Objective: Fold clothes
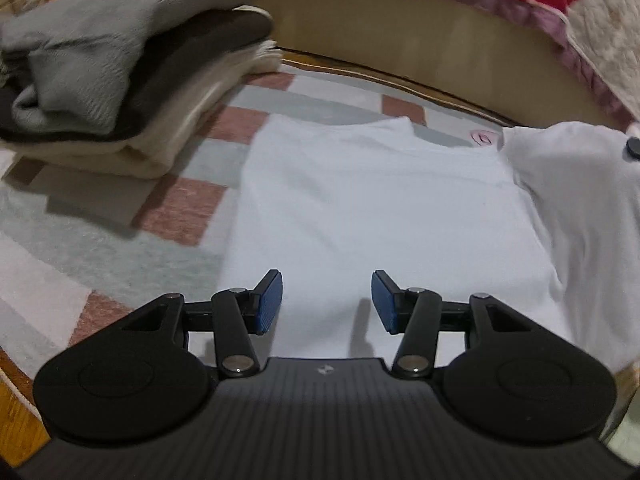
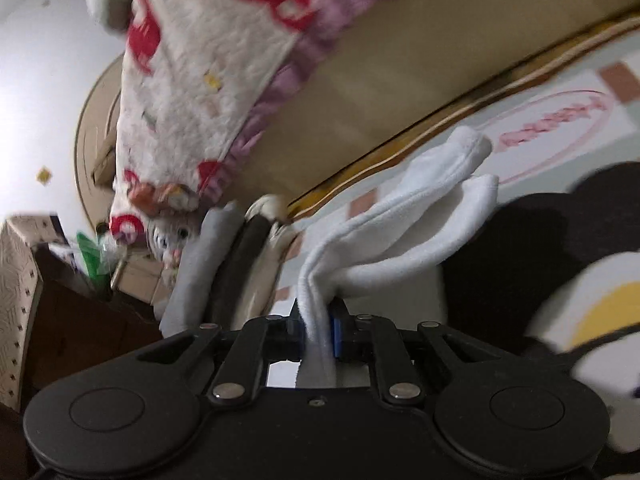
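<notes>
Checked pink-and-grey bedding (image 1: 180, 208) is carrying a flat white cotton shirt (image 1: 380, 216); left gripper (image 1: 327, 302) is hovering wide, right gripper (image 2: 318, 330) is pinching its bunched edge.

folded pile (image 1: 100, 80): blurred, cut off left | white garment (image 1: 400, 208): cut off right

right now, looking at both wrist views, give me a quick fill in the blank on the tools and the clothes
1. The left tool hovers over the white garment with its jaws ____.
2. The right tool is shut on a bunch of ____ fabric.
3. The top piece of the folded stack is ____ in colour.
4. The stack sits on a ____ blanket.

Missing words: open; white; grey; checked
</notes>
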